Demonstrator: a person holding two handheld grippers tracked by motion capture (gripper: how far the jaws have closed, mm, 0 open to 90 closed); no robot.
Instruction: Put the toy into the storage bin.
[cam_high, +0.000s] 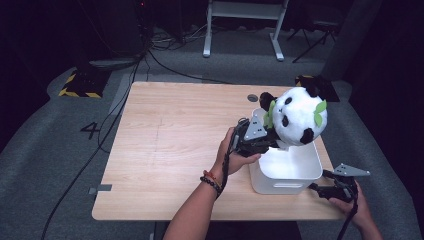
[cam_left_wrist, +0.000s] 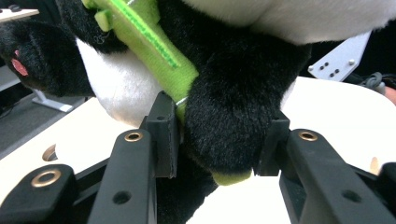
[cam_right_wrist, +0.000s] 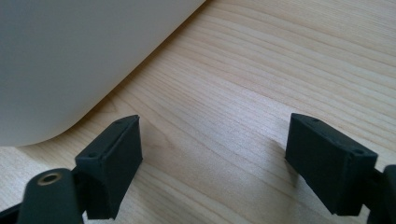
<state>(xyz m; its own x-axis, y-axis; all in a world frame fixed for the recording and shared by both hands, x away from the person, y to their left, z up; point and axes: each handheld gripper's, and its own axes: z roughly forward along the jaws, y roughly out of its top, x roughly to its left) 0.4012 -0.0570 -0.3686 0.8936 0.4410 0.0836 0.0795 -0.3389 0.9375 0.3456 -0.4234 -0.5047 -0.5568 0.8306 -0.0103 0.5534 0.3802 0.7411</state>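
In the left gripper view we see the left tool (cam_left_wrist: 217, 140) pinching a black plush limb of a panda soft toy (cam_left_wrist: 233, 93), one jaw pressed on each side of it. A strip of green fabric (cam_left_wrist: 154, 46), shaped like bamboo, runs down the toy's body and ends beside the left-hand jaw. Behind the limb we see white belly fur and another black paw with a pink pad at the upper left.

In the high view the left tool (cam_high: 270, 140) is held by the person's left hand (cam_high: 235, 155), which wears a beaded bracelet (cam_high: 212, 180) at the wrist. The panda soft toy (cam_high: 297, 116) is lifted above the far edge of a white plastic bin (cam_high: 280, 186), its round white head with black ears and green leaf patches highest of all. The bin stands on the right side of a light wooden tabletop (cam_high: 170, 150).

The right tool (cam_high: 320, 189) rests low at the bin's near right corner, held by the person's right hand (cam_high: 357, 205). In the right gripper view we see the right tool (cam_right_wrist: 212, 154) with its jaws spread wide and nothing between them, bare wood grain below and the bin's curved white wall (cam_right_wrist: 70, 60) just beside the left jaw.

Beyond the tabletop lie grey carpet (cam_high: 50, 140), trailing black cables (cam_high: 115, 105) and the legs of a white frame (cam_high: 240, 25).
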